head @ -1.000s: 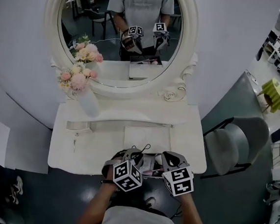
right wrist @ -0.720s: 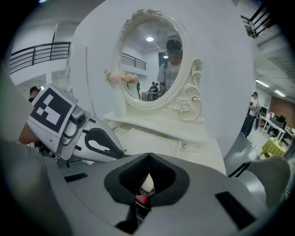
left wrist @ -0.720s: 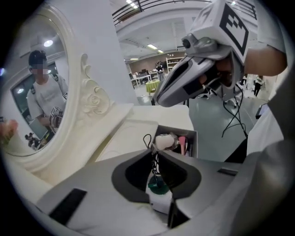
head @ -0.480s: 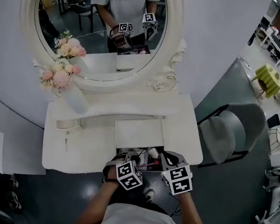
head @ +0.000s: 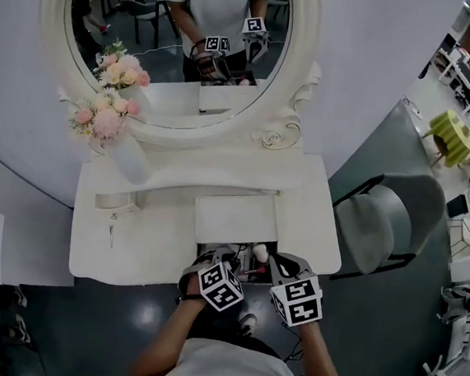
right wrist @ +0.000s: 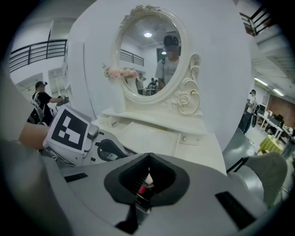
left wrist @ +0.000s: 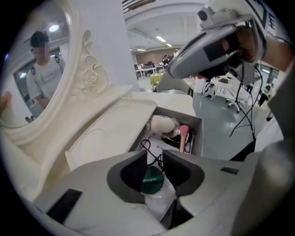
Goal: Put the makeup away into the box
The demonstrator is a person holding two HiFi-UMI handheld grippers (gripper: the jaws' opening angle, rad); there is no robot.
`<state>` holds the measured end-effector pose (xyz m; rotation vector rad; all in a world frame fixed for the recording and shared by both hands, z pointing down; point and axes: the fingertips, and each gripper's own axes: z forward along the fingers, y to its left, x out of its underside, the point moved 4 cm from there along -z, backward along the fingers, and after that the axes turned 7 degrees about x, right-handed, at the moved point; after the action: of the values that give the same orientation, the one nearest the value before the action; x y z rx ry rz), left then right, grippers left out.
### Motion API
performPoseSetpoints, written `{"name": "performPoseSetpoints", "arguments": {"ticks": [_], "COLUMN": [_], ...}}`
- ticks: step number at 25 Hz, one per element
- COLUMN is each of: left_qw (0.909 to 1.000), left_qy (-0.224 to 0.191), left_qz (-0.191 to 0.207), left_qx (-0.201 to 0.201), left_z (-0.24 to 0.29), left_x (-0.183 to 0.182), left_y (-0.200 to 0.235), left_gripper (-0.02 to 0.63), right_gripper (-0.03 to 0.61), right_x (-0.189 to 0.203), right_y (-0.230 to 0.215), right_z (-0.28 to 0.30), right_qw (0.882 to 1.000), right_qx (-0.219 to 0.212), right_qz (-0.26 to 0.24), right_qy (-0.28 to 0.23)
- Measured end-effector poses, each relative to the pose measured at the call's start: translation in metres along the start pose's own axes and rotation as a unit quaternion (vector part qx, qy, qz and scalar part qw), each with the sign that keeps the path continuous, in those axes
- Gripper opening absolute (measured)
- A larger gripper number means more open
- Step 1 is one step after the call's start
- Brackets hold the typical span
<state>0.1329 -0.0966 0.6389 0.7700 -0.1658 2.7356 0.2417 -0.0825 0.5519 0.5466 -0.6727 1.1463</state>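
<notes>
Grey-padded jaws of the left gripper (left wrist: pixel 154 160) are seen opening, with a green-capped item (left wrist: pixel 152 180) in a clear wrapper lying between them and pressed by neither pad. The jaws of the right gripper (right wrist: pixel 148 171) are drawn almost together, and a small red item (right wrist: pixel 142 189) is pinched between the pads. Both grippers are held at the near edge of the white dressing table (head: pixel 131 239), over the open grey box (left wrist: pixel 198 136) set into its front. Inside the box a pale powder puff (left wrist: pixel 162 124), a pink handle (left wrist: pixel 183 136) and a black cord (left wrist: pixel 146 146) are found, so part of the makeup is already in the box. Just behind the box a flat white panel (head: pixel 236 218) is seen. Farther back a white vase (head: pixel 130 160) of pink flowers (head: pixel 101 116) is set at the left, before an oval mirror (head: pixel 174 45). A grey chair (head: pixel 388 231) is placed at the right of the table.
</notes>
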Motion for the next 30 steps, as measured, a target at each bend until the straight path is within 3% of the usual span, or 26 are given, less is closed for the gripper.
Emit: {"name": "performPoseSetpoints", "arguments": {"ticks": [6,10,17,23,30], "left_qw": [0.994,0.9877,0.9664,0.9363,0.9], "left_qy": [-0.06,-0.087,-0.132,-0.146,-0.142], "left_qz": [-0.089,-0.13,-0.206,-0.274,-0.339], "left_qx": [0.016,-0.012,-0.08,-0.164,-0.234], "left_z": [-0.024,-0.048,-0.108,-0.167,-0.217], "left_x": [0.005,0.02,0.062,0.121,0.193], "left_y": [0.006,0.02,0.051,0.077,0.094], "left_gripper": [0.124,0.124,0.124,0.124,0.124], "right_gripper": [0.0,0.0,0.0,0.0,0.0], "right_x": [-0.017,-0.031,-0.066,-0.104,-0.132], "right_y": [0.013,0.032,0.085,0.15,0.218], "right_z": [0.006,0.015,0.038,0.058,0.075], "right_qw": [1.0,0.998,0.991,0.975,0.956], "right_qx": [-0.015,-0.035,-0.094,-0.155,-0.205], "right_qz": [-0.02,-0.039,-0.096,-0.154,-0.203], "right_qy": [-0.008,-0.016,-0.029,-0.049,-0.059]}}
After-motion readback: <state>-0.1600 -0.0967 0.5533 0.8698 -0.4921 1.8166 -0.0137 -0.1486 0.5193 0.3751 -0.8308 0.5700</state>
